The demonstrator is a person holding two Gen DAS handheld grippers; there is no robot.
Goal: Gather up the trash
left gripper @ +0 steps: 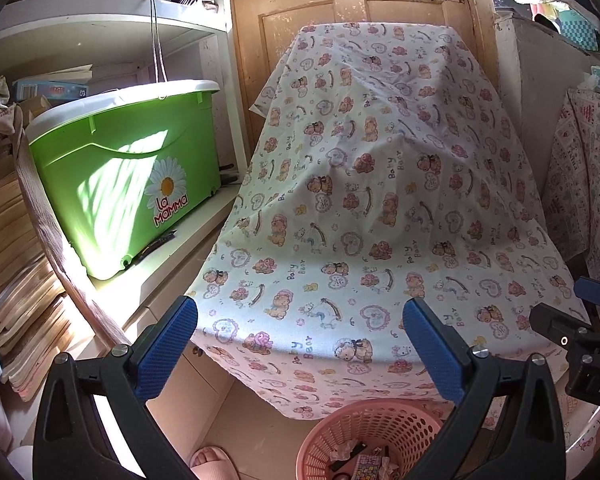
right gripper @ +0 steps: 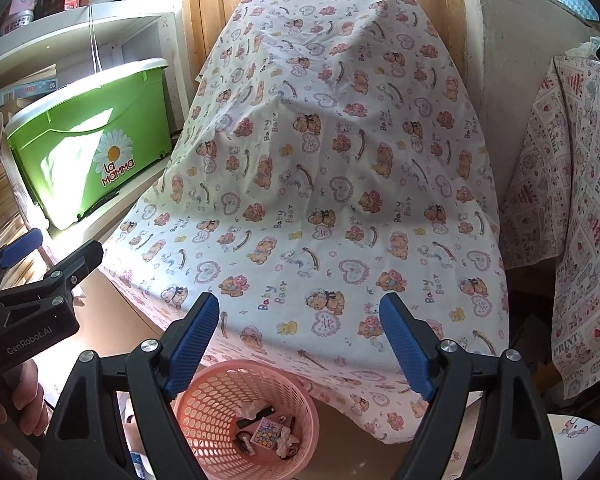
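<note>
A pink mesh basket (right gripper: 216,408) stands on the floor below the front edge of a table draped in a bear-print cloth (right gripper: 332,184). Inside it lie crumpled paper (right gripper: 286,442), a small patterned box (right gripper: 266,433) and dark bits. The basket also shows in the left wrist view (left gripper: 340,432). My right gripper (right gripper: 300,344) is open and empty above the basket. My left gripper (left gripper: 300,348) is open and empty over the cloth's front edge; it shows at the left of the right wrist view (right gripper: 48,260).
A green "La Mamma" bin (left gripper: 132,176) sits on a white shelf at the left, beside stacked books (left gripper: 16,264). A wooden door (left gripper: 300,12) is behind the table. Another printed cloth (right gripper: 580,216) hangs at the right. A pink slipper (left gripper: 212,460) lies on the floor.
</note>
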